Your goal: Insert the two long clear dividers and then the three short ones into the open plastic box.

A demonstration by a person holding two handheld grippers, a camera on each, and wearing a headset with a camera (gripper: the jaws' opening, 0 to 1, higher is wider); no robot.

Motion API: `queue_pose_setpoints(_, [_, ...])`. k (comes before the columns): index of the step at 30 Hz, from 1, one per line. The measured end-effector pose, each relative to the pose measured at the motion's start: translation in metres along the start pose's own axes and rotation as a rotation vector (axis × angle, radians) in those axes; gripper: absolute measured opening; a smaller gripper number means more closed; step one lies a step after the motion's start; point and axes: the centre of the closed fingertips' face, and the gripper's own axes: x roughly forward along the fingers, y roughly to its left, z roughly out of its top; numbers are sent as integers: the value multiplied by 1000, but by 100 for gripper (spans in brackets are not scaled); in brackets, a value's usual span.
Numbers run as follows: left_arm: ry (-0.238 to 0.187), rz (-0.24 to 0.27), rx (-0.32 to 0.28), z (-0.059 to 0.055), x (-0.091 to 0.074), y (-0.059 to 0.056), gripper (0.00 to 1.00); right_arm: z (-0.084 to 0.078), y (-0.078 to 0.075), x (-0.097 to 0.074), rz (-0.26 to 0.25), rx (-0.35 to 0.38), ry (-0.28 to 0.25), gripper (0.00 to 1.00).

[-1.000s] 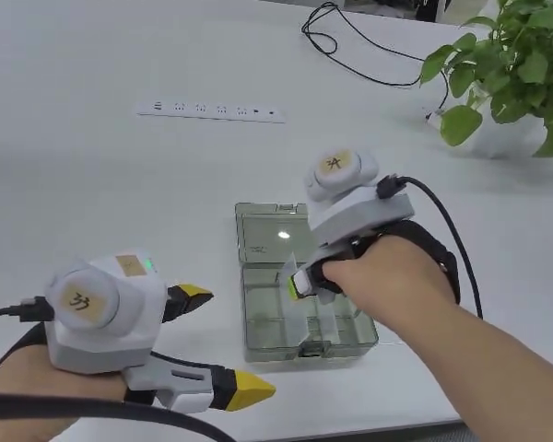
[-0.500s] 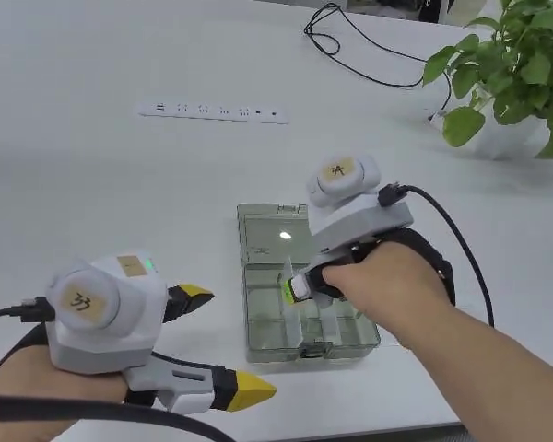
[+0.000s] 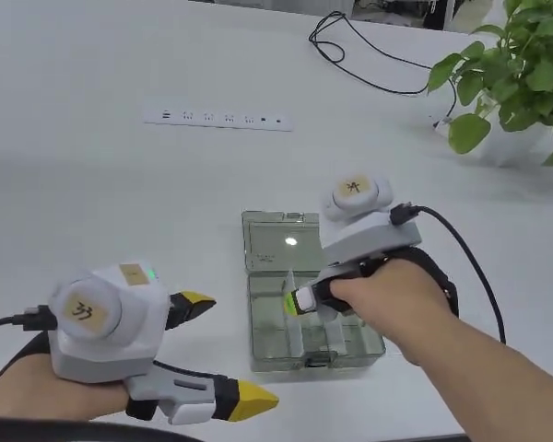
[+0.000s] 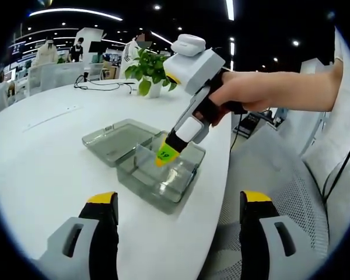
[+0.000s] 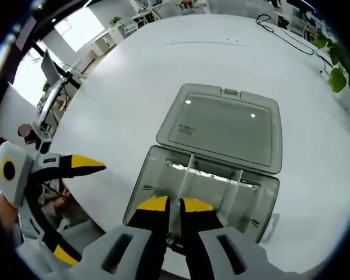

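Note:
The open clear plastic box lies in front of me, its lid folded flat on the far side. My right gripper reaches down into the tray, shut on a clear divider that stands upright in the left part of the tray. In the right gripper view the yellow-tipped jaws pinch the top edge of this divider over the tray. Other clear dividers stand in the tray to its right. My left gripper hovers open at the near left, apart from the box.
A white power strip lies at the far left of the white table. A black cable loops at the back. A potted plant stands at the far right. The table's near edge runs just behind the box.
My right gripper has come down and slightly left, bringing the tilted divider down upright into the tray. The left gripper has stayed put.

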Motion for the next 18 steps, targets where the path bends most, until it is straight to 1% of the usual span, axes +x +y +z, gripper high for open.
queue_pose_setpoints(6, [10,-1,2,-3,-1,0,89,-3,-1,5,12,11,0,9])
queue_pose_setpoints(14, [10,-2,5,-3,-1,-1,93,-3,0,5,27,16,-5,9])
queue_pose_setpoints(18, [10,0,2,-2,-1,0,92,-2,0,5,38,22,-11,9])
